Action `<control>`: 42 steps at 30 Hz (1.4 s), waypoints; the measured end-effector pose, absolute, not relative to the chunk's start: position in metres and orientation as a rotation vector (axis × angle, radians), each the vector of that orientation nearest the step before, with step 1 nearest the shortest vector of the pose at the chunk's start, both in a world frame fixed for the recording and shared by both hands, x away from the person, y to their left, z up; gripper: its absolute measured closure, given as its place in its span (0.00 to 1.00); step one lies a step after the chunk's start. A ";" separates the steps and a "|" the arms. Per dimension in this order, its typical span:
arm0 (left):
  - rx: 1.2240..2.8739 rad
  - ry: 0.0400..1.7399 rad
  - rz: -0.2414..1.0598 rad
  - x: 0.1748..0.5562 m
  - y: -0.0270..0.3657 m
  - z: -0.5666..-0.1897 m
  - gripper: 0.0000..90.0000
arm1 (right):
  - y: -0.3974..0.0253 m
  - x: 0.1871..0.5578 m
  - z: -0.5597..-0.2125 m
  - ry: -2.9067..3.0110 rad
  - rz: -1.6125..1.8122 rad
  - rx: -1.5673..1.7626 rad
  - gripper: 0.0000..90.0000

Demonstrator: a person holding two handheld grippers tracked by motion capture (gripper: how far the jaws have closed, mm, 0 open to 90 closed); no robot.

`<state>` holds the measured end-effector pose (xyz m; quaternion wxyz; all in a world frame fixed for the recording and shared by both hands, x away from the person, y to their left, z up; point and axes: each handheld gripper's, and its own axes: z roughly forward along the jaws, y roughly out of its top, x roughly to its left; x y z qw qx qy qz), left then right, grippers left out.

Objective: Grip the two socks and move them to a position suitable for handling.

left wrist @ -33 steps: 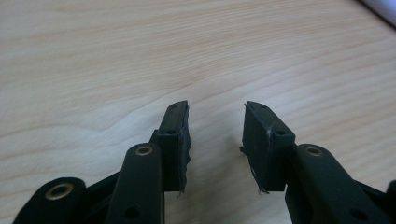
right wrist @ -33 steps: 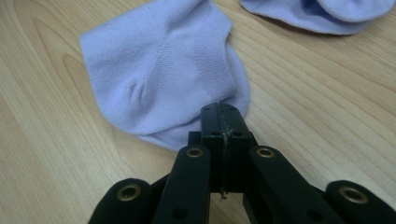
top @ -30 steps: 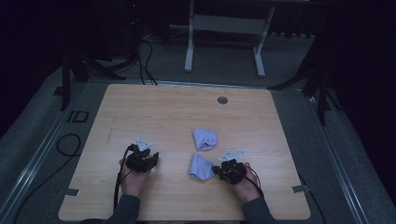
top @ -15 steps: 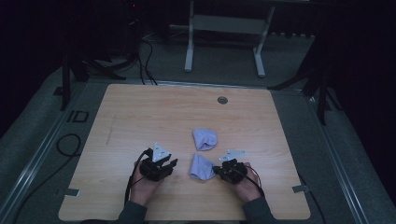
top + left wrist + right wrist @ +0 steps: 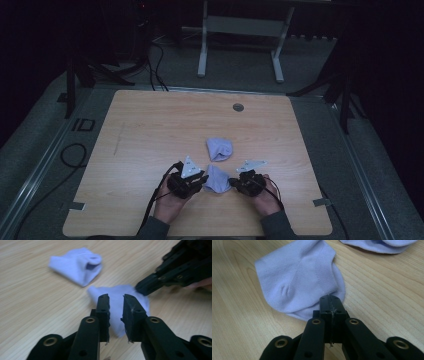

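Near sock (image 5: 218, 179) flat on table (image 5: 150, 130), at 6 o'clock from folded sock (image 5: 219, 149), the two just apart. Right gripper (image 5: 331, 305) pressed together on near sock's 3 o'clock edge, jaws pinching the hem; probably anchors the fabric against sliding. Left gripper (image 5: 116, 305) spread, jaws parted just above the 9 o'clock edge, not yet pinching; lined up for a second hold opposite the first, likely for lifting or folding. Folded sock at 12 o'clock, untouched, clear of both tools.

Against the frame one second back: left gripper shifted from 9 o'clock, well apart from near sock, to just beside it. Right gripper and both socks unchanged in place.
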<state>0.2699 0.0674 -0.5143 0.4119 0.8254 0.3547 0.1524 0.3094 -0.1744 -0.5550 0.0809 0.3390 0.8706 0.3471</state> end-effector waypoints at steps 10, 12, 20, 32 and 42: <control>2.165 0.820 0.334 0.276 0.031 -0.535 0.96 | -0.175 0.309 -0.556 2.599 1.048 1.017 1.00; 2.171 0.820 0.332 0.277 0.029 -0.537 0.97 | -0.175 0.309 -0.556 2.598 1.048 1.017 1.00; 2.225 0.885 0.347 0.285 0.032 -0.555 0.99 | -0.176 0.310 -0.556 2.599 1.055 1.025 1.00; 2.223 0.981 0.417 0.293 0.061 -0.555 0.99 | -0.174 0.309 -0.555 2.601 1.031 1.012 1.00; 2.203 0.903 0.403 0.282 0.047 -0.540 0.88 | -0.174 0.309 -0.555 2.597 1.026 1.007 1.00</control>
